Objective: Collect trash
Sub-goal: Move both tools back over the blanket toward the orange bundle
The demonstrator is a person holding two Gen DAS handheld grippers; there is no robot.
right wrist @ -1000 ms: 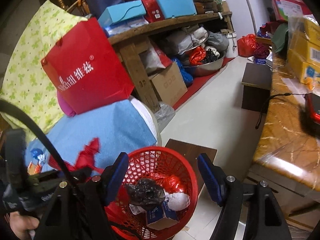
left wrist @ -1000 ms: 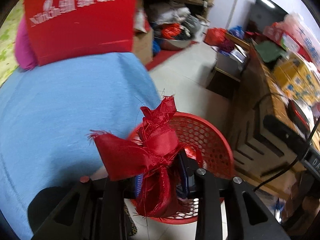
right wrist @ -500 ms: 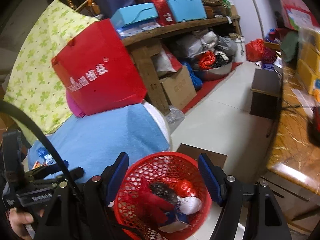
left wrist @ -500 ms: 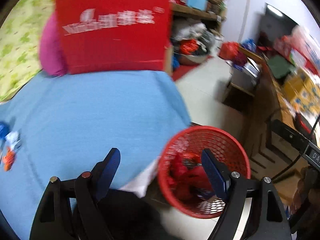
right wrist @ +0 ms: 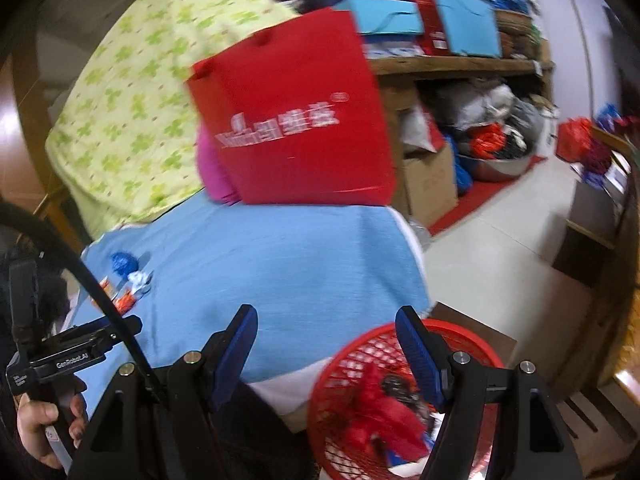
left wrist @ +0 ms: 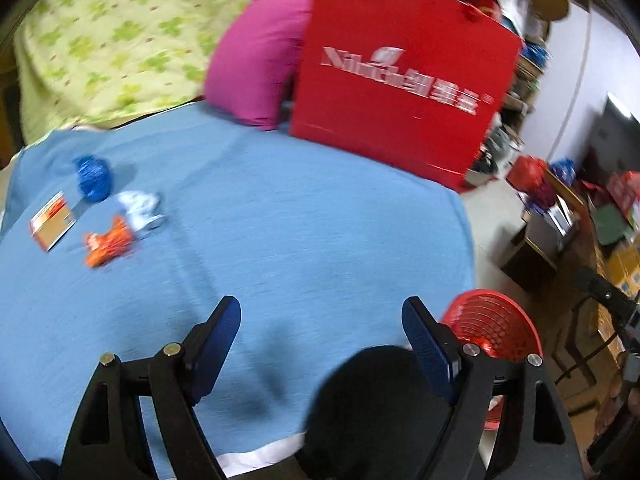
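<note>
1. Far left on the blue cloth [left wrist: 280, 240], four scraps of trash are lying in a loose cluster: a small cardboard box [left wrist: 52, 222], an orange wrapper [left wrist: 108, 242], a white crumpled wrapper [left wrist: 140, 208] and a blue crumpled wrapper [left wrist: 93, 178].
2. Left gripper [left wrist: 320, 344] is pointing down over bare cloth, fingers wide apart, nothing between them. The cluster is lying well up and to the left of its fingertips, so this hand looks nearer to it.
3. The cardboard box's long axis is running diagonally in the left wrist view; the wrappers are too blurred to judge.
4. Behind the cloth, a pink cushion [left wrist: 256, 60] and a red paper bag [left wrist: 400, 80] are standing against green-patterned fabric [left wrist: 120, 28].
5. Right gripper [right wrist: 326, 348] is hovering with fingers apart and empty, its right finger over the rim of the red mesh basket [right wrist: 472, 332].
6. The basket, low at the right beside the cloth's edge, is already holding red fabric and other scraps.
7. Judgement: the next pick is calling for a leftward reach by the left hand, then a carry back right to the basket.
</note>
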